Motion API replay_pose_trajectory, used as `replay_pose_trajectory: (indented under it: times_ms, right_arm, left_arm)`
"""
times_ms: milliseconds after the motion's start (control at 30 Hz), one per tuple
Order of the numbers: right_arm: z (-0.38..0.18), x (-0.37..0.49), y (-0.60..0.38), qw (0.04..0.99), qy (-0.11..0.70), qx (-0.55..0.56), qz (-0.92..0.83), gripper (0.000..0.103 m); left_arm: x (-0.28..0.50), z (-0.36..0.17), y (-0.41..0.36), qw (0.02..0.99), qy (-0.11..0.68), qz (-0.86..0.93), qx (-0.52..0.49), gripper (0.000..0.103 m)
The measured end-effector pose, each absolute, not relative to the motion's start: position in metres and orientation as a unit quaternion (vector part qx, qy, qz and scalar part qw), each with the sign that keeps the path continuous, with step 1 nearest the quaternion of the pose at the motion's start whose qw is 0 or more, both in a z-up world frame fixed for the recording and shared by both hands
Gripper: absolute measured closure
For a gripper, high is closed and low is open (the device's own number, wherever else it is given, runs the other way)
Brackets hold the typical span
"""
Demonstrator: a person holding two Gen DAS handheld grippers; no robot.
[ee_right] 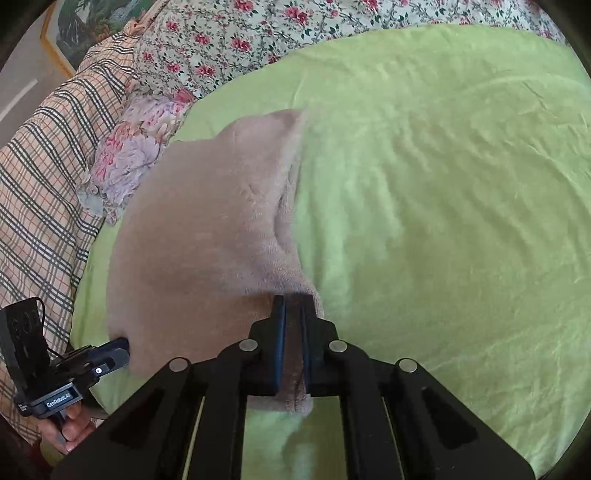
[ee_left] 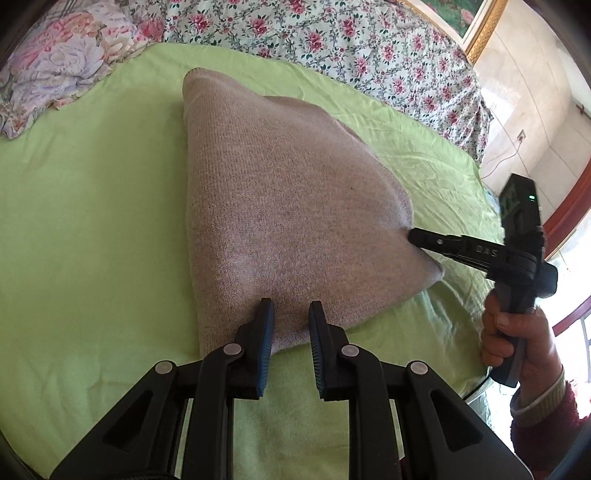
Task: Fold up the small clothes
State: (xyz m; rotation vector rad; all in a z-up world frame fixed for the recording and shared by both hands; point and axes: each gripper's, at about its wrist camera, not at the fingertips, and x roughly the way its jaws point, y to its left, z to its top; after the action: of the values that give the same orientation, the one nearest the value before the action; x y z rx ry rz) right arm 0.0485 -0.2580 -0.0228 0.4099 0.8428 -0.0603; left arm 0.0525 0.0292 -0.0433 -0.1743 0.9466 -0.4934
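Bed: I look down on a lime-green sheet [ee_left: 92, 192] spread flat and faintly creased, filling most of both wrist views.
Bedding behind: a rose-print quilt [ee_left: 369, 55] lies along the far edge of the sheet; in the right wrist view a checked blanket [ee_right: 40, 206] is bunched beside it, with a large-flowered pillow [ee_right: 125, 162] at the sheet's corner.
Garment: the beige knit garment [ee_left: 288, 206] lies on the green sheet near its middle, one far corner resting on the sheet, the near edge drawn up between my two grippers so the cloth bellies like a tent.
Wall: a gilt picture frame [ee_left: 476, 26] hangs behind the bed.
Right hand: the right hand [ee_left: 517, 343] wraps the handle of its tool, a dark red cuff at the wrist.
Right gripper: my right gripper [ee_right: 293, 306] is clamped tight on a fold of the garment's edge, cloth running back between the blue pads.
Left gripper: my left gripper [ee_left: 291, 314] sits at the garment's near hem; the fingers [ee_left: 264, 325] stand a little apart with cloth bunched at the left pad, and I cannot tell whether they truly pinch it.
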Motion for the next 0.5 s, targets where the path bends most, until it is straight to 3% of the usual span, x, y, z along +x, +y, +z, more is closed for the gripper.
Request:
replay_pose_trajectory:
  times_ms: [267, 500]
  right_arm:
    - [-0.016, 0.022, -0.219, 0.903, 0.405, 0.145, -0.007, 0.092]
    - [-0.028, 0.018, -0.232, 0.89, 0.417, 0.18, -0.024, 0.092]
  left_arm:
    - [0.054, -0.04, 0.025, 0.853, 0.461, -0.231, -0.076, 0.082]
    - [0.045, -0.035, 0.03, 0.854, 0.46, -0.231, -0.073, 0.08]
